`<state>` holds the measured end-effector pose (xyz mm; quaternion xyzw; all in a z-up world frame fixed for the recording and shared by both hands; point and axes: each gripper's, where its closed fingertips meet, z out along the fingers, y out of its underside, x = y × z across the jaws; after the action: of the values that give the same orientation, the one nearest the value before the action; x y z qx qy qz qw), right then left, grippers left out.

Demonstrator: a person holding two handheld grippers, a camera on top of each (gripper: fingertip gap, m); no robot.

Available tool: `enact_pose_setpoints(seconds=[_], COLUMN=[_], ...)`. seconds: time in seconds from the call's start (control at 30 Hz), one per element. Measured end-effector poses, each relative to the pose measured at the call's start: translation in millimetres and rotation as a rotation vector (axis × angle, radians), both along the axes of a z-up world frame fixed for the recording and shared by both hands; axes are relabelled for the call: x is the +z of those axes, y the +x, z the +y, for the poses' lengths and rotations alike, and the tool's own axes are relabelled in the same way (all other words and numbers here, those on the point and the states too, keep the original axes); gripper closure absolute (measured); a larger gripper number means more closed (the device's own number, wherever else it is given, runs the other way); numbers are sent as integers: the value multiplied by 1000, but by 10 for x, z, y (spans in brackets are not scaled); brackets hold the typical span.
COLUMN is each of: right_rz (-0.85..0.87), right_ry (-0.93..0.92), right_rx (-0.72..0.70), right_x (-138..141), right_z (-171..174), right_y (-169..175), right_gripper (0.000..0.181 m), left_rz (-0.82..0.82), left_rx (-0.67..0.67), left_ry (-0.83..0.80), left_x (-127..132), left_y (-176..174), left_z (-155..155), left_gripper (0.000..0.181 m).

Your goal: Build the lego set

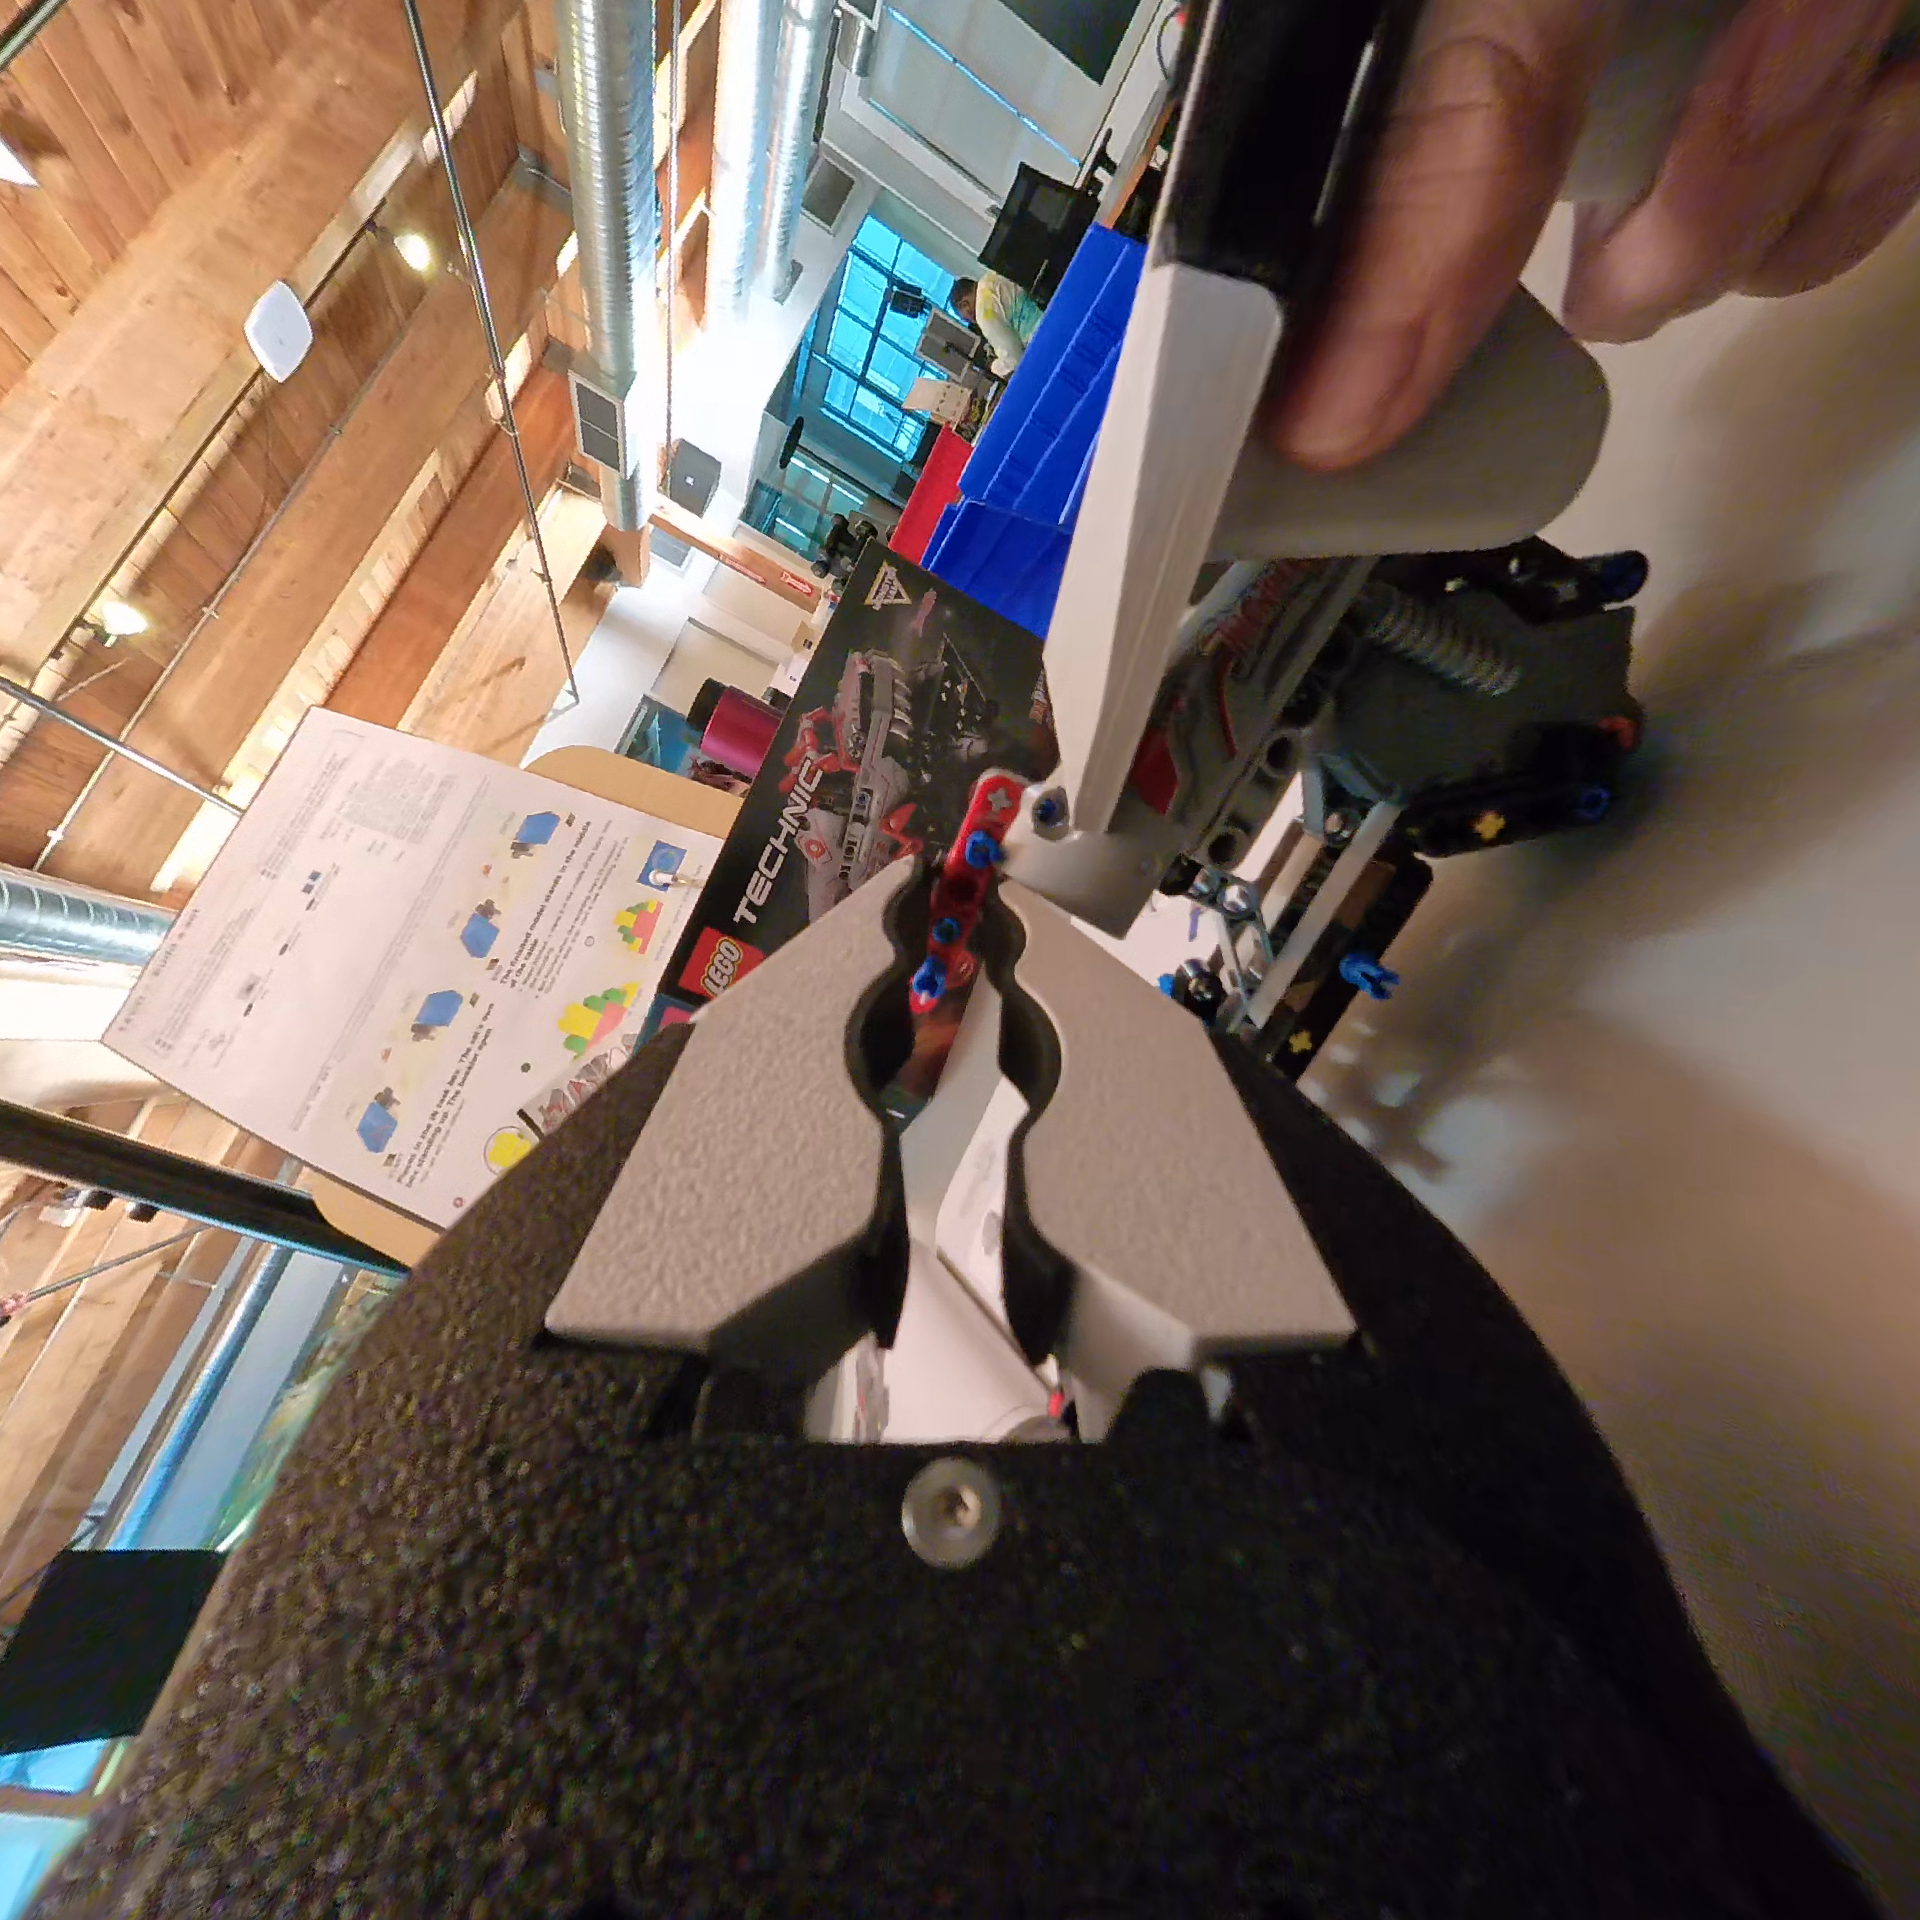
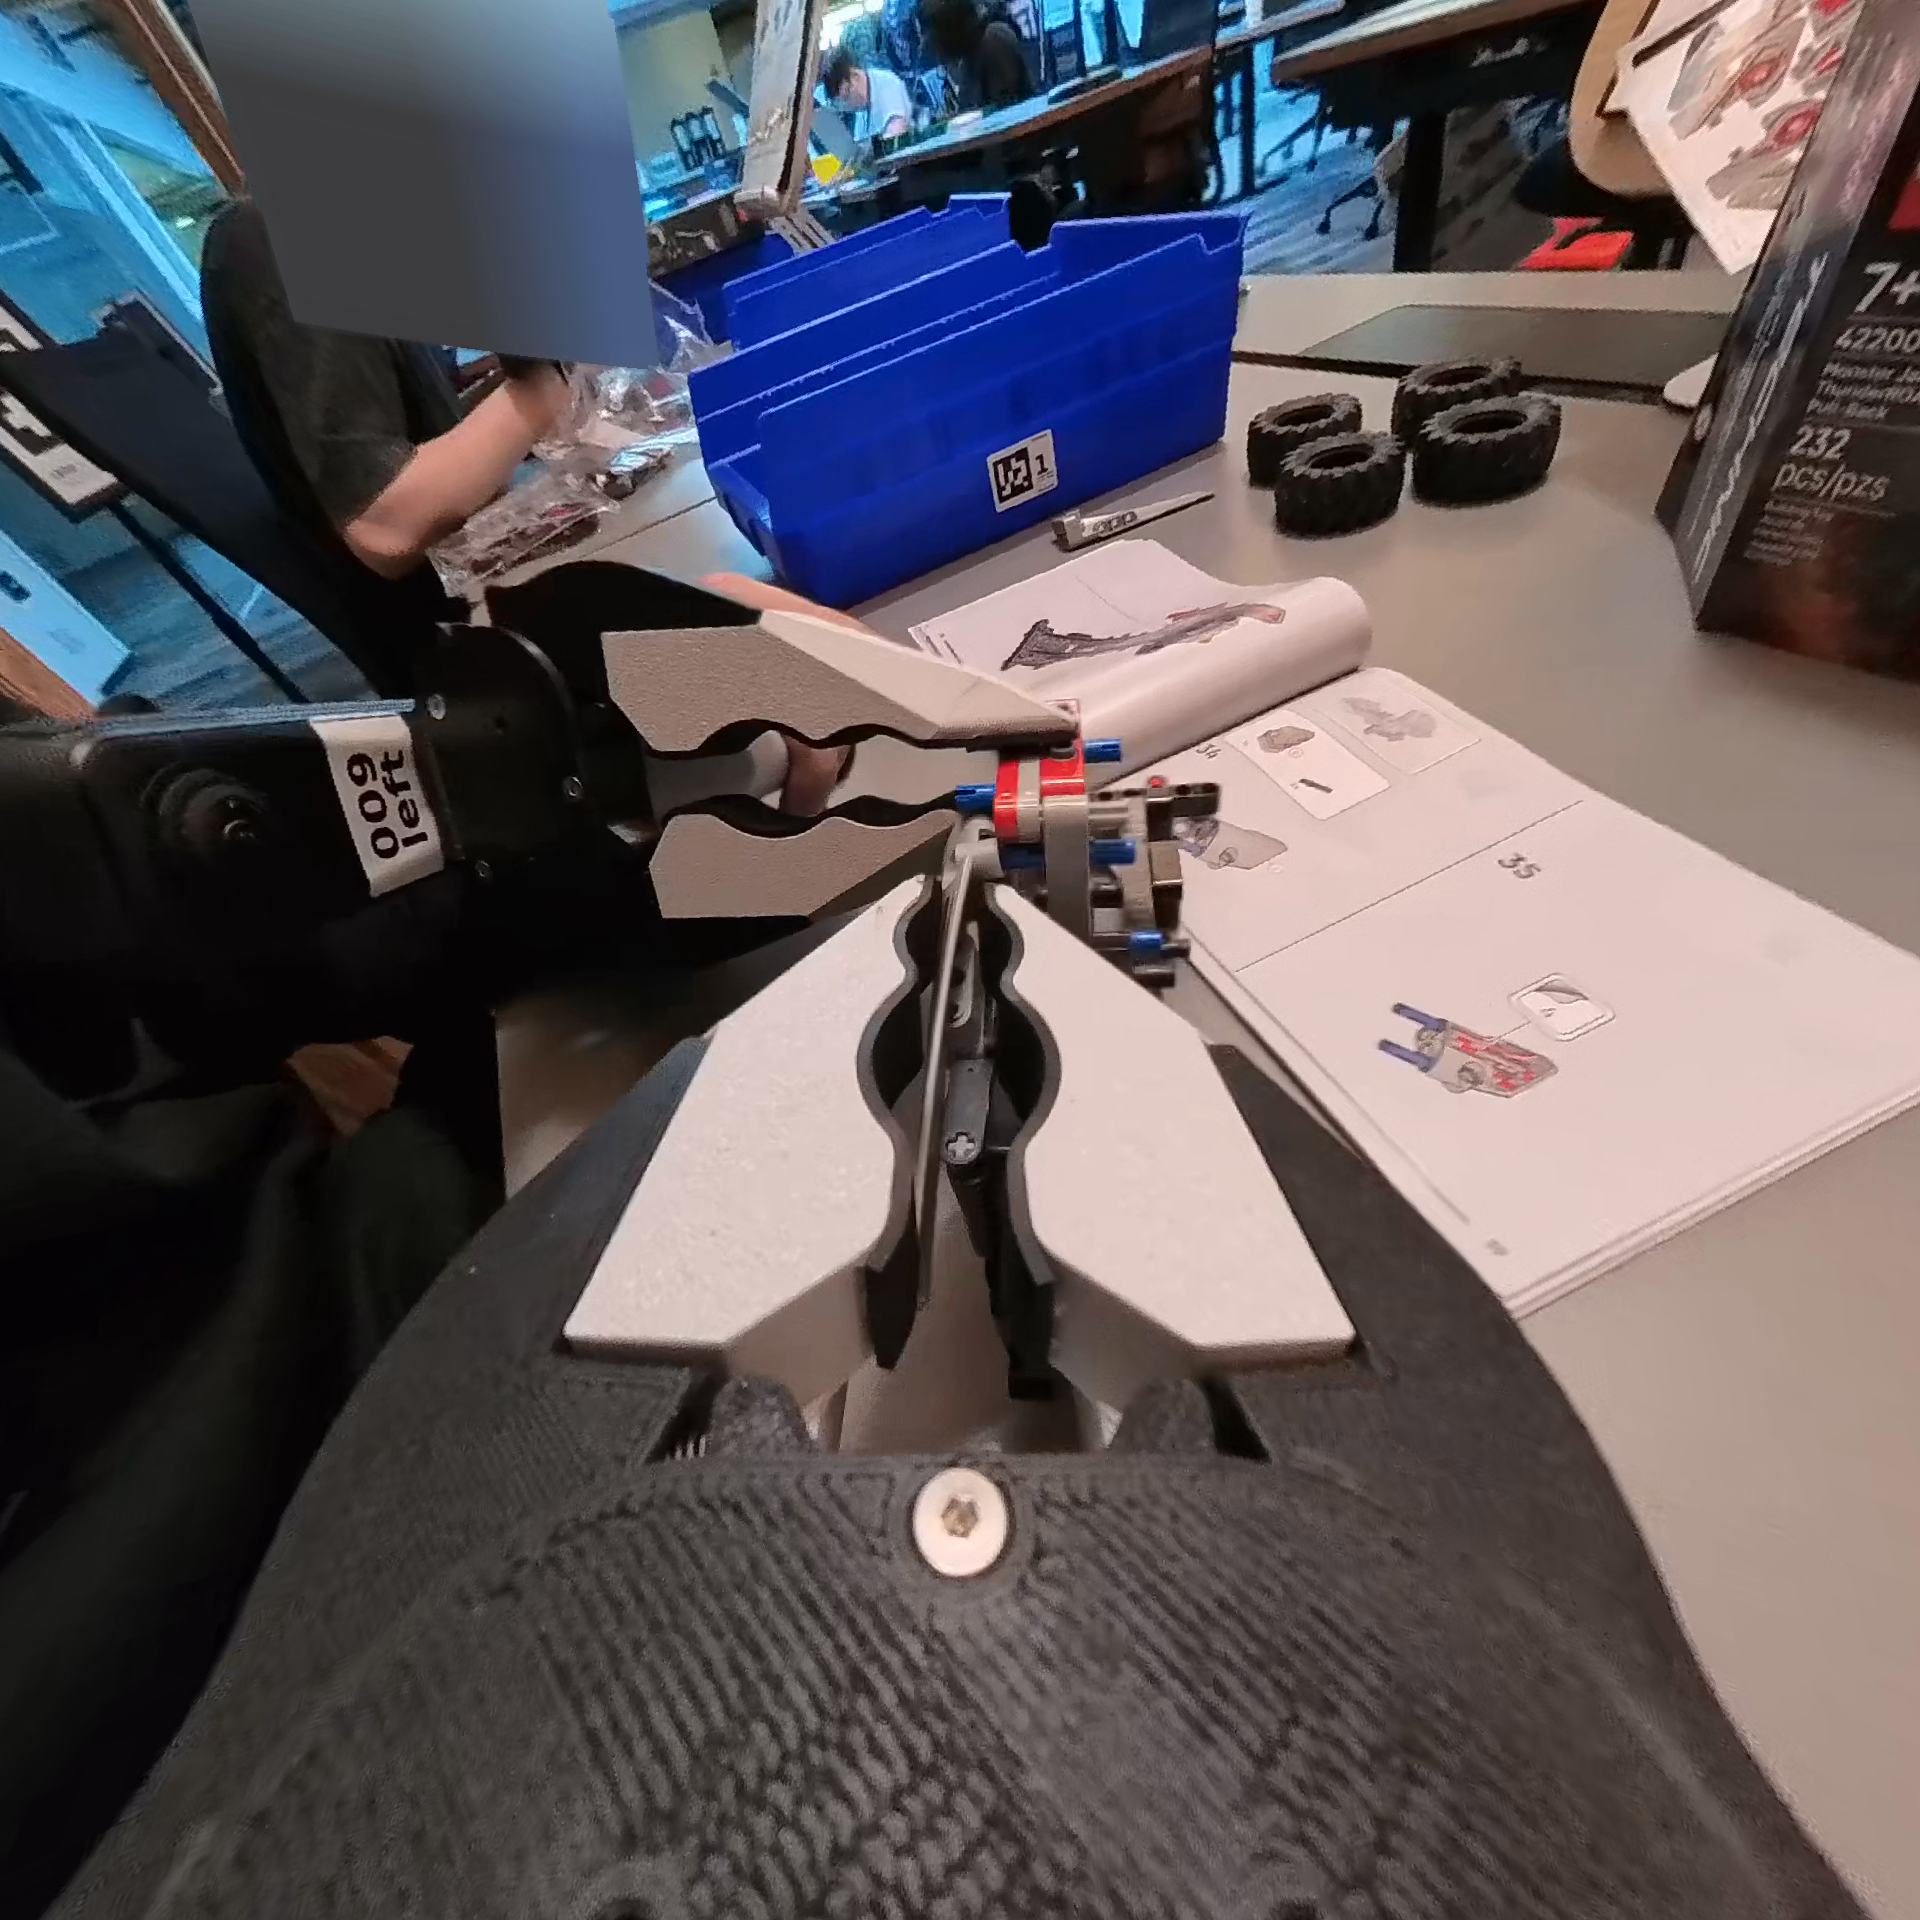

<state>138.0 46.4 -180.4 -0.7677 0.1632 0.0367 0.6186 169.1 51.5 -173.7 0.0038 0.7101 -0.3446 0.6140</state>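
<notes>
In the left wrist view my left gripper point(image 1: 961, 883) is shut on a short red beam point(image 1: 956, 914) studded with blue pins. The right wrist view shows it point(image 2: 1013, 774) coming in from the left, with the red beam point(image 2: 1013, 800) pressed against the end of the grey and black Lego model point(image 2: 1132, 862). My right gripper point(image 2: 961, 888) is shut on the model's thin grey and black frame and holds it above the open instruction booklet point(image 2: 1558, 987). In the left wrist view the right gripper point(image 1: 1081, 852) reaches down from the upper right, with the model point(image 1: 1455, 686) behind it.
Blue bins point(image 2: 966, 395) stand at the back of the grey table point(image 2: 1507, 603). Several black tyres point(image 2: 1403, 436) lie to their right, and the set's box point(image 2: 1818, 416) stands at the far right. A person sits at the left point(image 2: 343, 436). A printed sheet point(image 1: 416, 956) leans beside the box point(image 1: 883, 748). The grippers are tip to tip, or close to it.
</notes>
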Motion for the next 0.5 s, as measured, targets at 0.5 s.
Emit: enact_pose_setpoints(seconds=[0.5], right_rz=[31], right_ry=[-54], right_rx=[43], right_x=[-34], right_z=[28], right_y=[-55], right_gripper=[176], left_rz=[-56], left_rx=[30], left_ry=[113], left_x=[-3], left_y=[-25], left_z=[25], left_gripper=[176])
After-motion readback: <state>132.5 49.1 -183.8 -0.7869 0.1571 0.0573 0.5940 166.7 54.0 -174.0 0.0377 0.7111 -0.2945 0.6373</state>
